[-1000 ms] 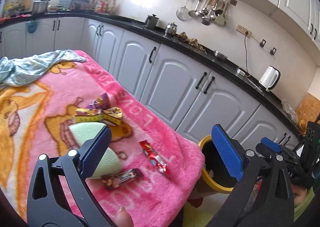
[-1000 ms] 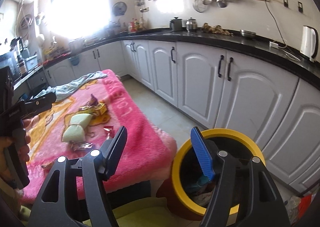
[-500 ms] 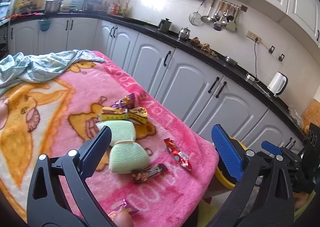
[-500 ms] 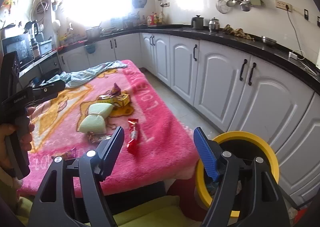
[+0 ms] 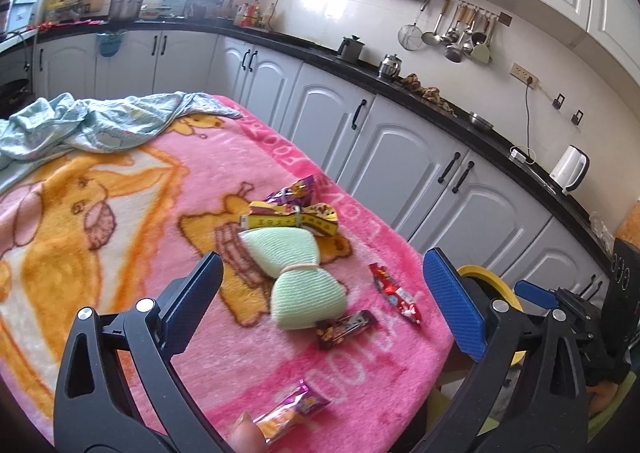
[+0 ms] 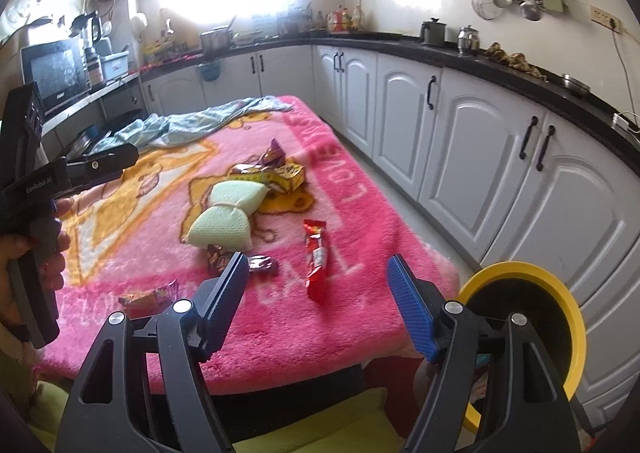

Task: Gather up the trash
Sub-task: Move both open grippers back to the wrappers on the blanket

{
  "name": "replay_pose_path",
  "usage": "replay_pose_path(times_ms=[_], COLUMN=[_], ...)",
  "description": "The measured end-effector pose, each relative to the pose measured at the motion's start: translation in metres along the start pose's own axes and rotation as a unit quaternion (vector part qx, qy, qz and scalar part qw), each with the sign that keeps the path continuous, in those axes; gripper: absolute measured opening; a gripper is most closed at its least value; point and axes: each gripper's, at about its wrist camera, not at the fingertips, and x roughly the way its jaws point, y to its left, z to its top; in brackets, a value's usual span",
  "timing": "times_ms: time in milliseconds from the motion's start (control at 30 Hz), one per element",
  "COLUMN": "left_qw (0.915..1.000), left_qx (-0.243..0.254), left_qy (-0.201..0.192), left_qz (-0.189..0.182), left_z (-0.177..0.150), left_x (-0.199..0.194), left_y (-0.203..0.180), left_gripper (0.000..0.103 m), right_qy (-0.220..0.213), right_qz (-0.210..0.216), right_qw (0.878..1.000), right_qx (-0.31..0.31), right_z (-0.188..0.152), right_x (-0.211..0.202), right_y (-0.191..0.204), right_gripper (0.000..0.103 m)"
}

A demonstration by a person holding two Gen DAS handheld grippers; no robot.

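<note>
Both grippers are wide open and empty. Right gripper (image 6: 316, 301) sits nearest the red wrapper (image 6: 316, 257), which lies straight ahead between its jaws, long axis pointing away from it, so probably that's the easy grab. Yellow-rimmed bin (image 6: 560, 293) is just right of the wrapper, off the pink blanket (image 6: 360, 181). Left gripper (image 5: 320, 301) hangs over the green pouch (image 5: 296, 277), beyond the wrapper.

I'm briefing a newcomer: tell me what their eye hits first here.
The pink blanket over the table, with a green sponge mid-table and wrappers scattered around it, the red wrapper nearest the right edge. Next, the yellow-rimmed bin beside the table's corner. Both the left gripper and right gripper hover open, empty.
</note>
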Motion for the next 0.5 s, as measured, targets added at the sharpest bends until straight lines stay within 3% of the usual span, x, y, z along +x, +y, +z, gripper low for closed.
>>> replay_pose_path(times_ms=[500], left_qw=[0.9986], left_qx=[0.018], left_qy=[0.047], left_qz=[0.015], left_z=[-0.033], left_x=[0.006], left_y=[0.027], left_gripper=[0.092], right_qy=[0.042], right_qz=[0.004], right_qw=[0.999], right_qx=[-0.022], right_z=[-0.005], right_x=[0.059], right_y=[0.016], right_gripper=[0.068])
